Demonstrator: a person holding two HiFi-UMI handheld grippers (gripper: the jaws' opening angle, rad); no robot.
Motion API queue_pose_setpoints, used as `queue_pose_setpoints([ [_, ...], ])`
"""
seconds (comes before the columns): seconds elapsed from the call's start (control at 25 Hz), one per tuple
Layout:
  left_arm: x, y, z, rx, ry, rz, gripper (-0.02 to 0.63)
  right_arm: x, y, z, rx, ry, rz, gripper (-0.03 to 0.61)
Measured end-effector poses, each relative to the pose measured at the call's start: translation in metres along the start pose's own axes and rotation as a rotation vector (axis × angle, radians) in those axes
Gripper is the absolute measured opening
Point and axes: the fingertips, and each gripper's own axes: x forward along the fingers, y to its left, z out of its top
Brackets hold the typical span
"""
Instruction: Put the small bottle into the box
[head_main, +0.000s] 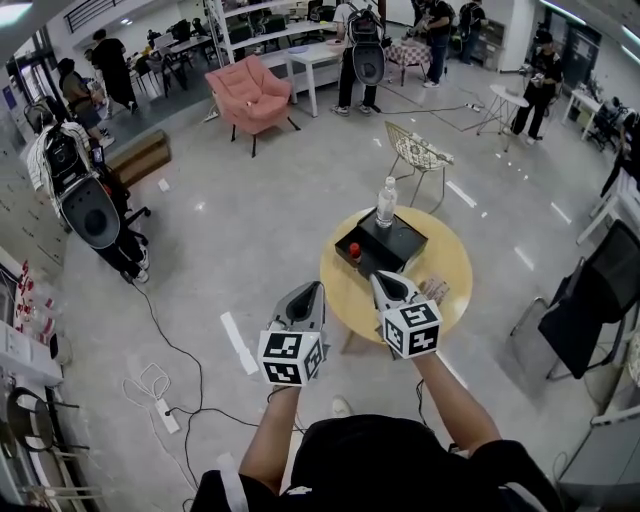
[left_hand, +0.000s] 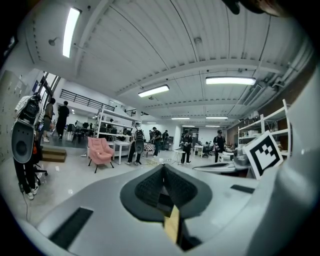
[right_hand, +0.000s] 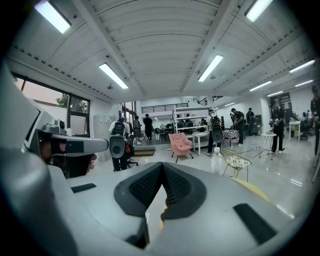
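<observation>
Grey left gripper (head_main: 311, 290), right gripper (head_main: 380, 280), both closed, empty, forearms (head_main: 268, 440) stretched forward

A round table (head_main: 452, 268) carries a box (head_main: 398, 240) at its middle. A water bottle (head_main: 386, 203) stands at the table's far edge, just behind the box. The small bottle (head_main: 353, 250) sits at the box's left corner; whether it is inside or against the box cannot be told. A wire chair (head_main: 418, 155) stands behind the table. The right gripper (head_main: 385, 284) is over the near edge, and the left gripper (head_main: 306, 298) is off the table's left.
</observation>
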Motion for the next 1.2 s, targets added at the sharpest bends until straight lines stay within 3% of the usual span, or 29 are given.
queue_pose_setpoints([
  [0.6, -0.028, -0.113, -0.003, 0.017, -0.025, 0.001, 0.012, -0.107, -0.028, -0.002, 0.002, -0.063, 0.001, 0.003],
  [1.2, -0.057, -0.175, 0.003, 0.021, -0.066, 0.027, 0.012, -0.178, -0.033, -0.001, 0.010, -0.132, 0.018, 0.003],
])
